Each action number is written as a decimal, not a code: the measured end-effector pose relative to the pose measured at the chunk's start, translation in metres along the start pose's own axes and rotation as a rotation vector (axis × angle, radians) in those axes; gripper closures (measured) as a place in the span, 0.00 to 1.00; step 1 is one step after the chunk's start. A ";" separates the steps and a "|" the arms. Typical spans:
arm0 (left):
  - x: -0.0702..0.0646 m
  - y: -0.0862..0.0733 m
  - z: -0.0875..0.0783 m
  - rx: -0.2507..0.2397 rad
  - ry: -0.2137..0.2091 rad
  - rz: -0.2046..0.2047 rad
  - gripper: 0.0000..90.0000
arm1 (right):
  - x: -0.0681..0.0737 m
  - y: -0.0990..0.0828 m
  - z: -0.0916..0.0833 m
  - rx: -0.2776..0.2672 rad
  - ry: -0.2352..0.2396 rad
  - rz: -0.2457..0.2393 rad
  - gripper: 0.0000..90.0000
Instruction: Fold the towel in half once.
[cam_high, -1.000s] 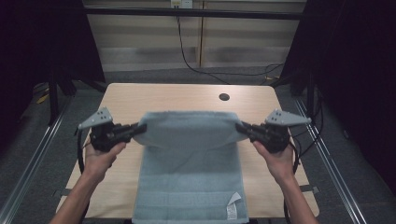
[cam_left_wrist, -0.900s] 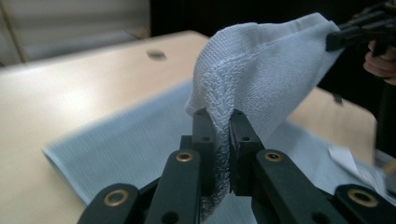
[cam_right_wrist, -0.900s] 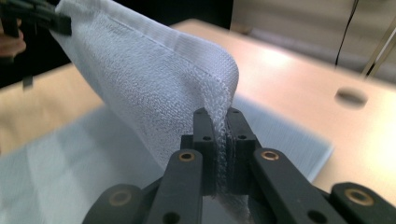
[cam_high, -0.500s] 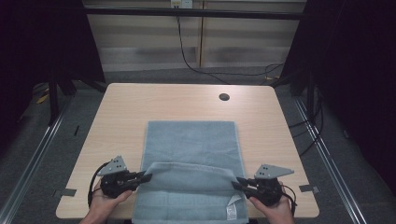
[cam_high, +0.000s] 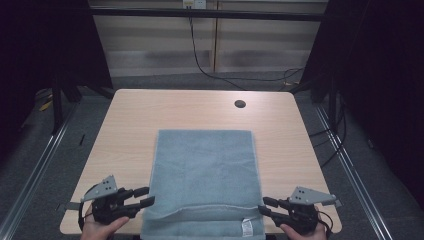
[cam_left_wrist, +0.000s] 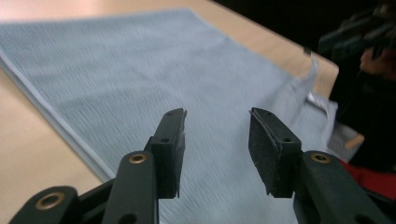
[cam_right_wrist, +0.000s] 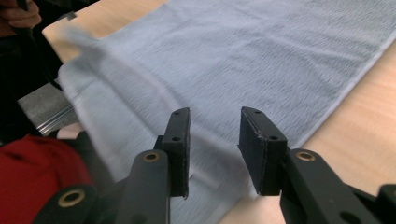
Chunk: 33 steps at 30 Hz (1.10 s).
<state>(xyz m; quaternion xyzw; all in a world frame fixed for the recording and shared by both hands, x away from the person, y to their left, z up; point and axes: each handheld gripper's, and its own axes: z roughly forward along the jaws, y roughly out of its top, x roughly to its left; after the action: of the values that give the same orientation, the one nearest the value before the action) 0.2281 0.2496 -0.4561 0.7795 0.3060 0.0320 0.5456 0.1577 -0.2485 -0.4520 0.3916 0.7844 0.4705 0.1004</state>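
Note:
A grey-blue towel (cam_high: 205, 170) lies flat on the wooden table (cam_high: 130, 125), its top layer folded toward the near edge, where a white label (cam_high: 246, 227) shows. My left gripper (cam_high: 149, 195) sits at the towel's near left corner. Its jaws have just been opening and stand open, nothing between the pads. In the left gripper view the left gripper (cam_left_wrist: 217, 123) looks across the towel (cam_left_wrist: 140, 60). My right gripper (cam_high: 263, 205) sits at the near right corner, also just opened and empty. In the right gripper view the right gripper (cam_right_wrist: 215, 121) hovers over the towel (cam_right_wrist: 280, 51).
A round cable hole (cam_high: 240, 104) is in the table's far right part. Bare wood flanks the towel on both sides. A black cable (cam_high: 200, 55) hangs behind the table. Metal rails (cam_high: 45, 155) run along the floor at each side.
Both grippers carried the towel's raised edge from mid-table back to the near edge, laid it down and let go. Their jaws went from shut to open.

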 end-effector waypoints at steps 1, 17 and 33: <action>0.005 0.004 0.004 0.012 0.012 0.012 0.61 | -0.003 0.003 0.004 0.005 -0.007 0.000 0.69; 0.092 0.036 0.088 0.195 0.153 -0.049 0.52 | -0.076 0.066 0.109 0.072 -0.052 0.015 0.59; 0.088 0.017 0.102 0.233 0.226 0.053 0.49 | -0.078 0.054 0.146 0.168 -0.108 -0.013 0.49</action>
<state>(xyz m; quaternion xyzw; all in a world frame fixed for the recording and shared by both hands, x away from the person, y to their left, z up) 0.3459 0.2062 -0.5070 0.8368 0.3462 0.0981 0.4126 0.3148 -0.1942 -0.5031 0.4182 0.8170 0.3806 0.1124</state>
